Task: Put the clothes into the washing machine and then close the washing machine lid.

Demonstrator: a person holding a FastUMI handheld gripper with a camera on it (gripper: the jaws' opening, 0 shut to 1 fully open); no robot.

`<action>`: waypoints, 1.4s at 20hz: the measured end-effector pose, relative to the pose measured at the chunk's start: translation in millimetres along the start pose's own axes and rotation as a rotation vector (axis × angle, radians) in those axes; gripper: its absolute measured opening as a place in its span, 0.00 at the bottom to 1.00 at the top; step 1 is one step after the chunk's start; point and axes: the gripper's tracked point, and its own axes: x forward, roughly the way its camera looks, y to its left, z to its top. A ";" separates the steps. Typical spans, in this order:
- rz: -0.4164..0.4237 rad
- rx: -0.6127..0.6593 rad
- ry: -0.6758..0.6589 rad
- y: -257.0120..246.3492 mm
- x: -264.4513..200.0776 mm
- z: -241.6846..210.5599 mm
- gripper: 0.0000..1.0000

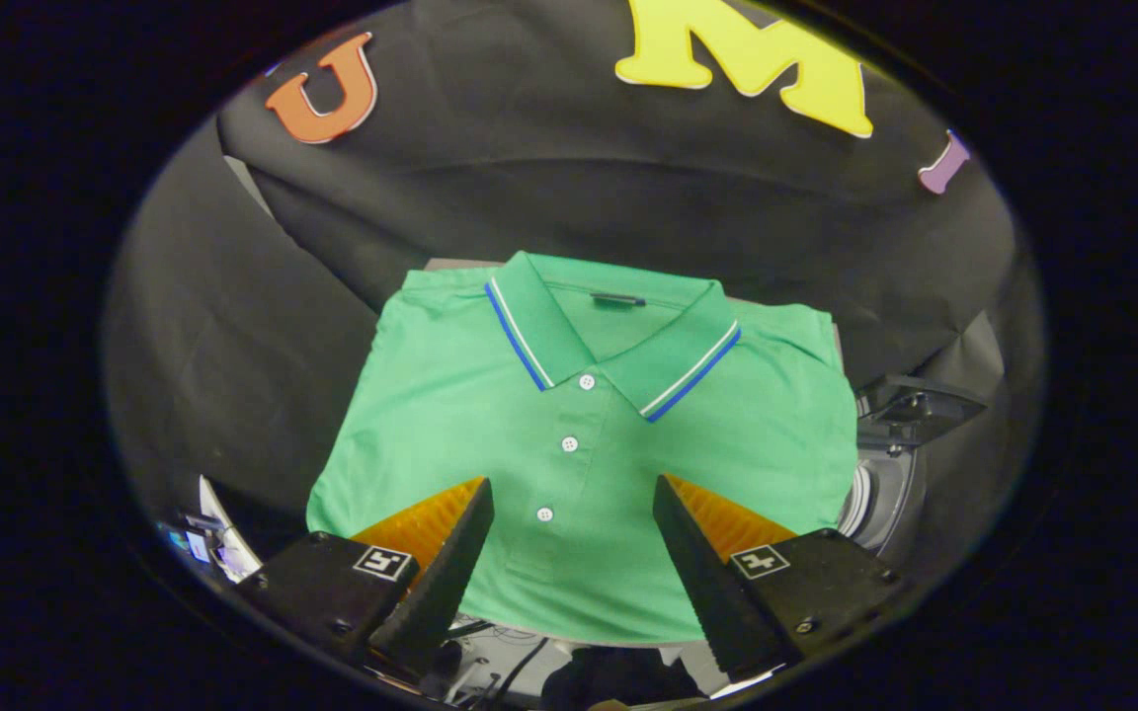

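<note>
A folded green polo shirt [589,434] with a blue-and-white striped collar and three white buttons lies flat on a small table, collar away from me. My gripper [574,494] hovers open above the shirt's lower half, its two fingers spread wide on either side of the button placket with nothing between them. To the right of the shirt, partly hidden by it, sits the washing machine [885,484], a grey round opening with its dark lid [920,405] raised.
Black cloth hangs behind and to the left of the table. Cables and small items [223,543] lie low at the left and below the shirt's near edge. A bare strip of table [455,264] shows behind the collar.
</note>
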 end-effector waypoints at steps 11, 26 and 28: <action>-0.093 0.014 0.153 -2.2 24.1 -11.1 0.98; -0.070 0.022 0.133 -16.5 17.1 -2.7 0.06; -0.043 0.024 0.127 -13.5 2.6 -3.8 0.06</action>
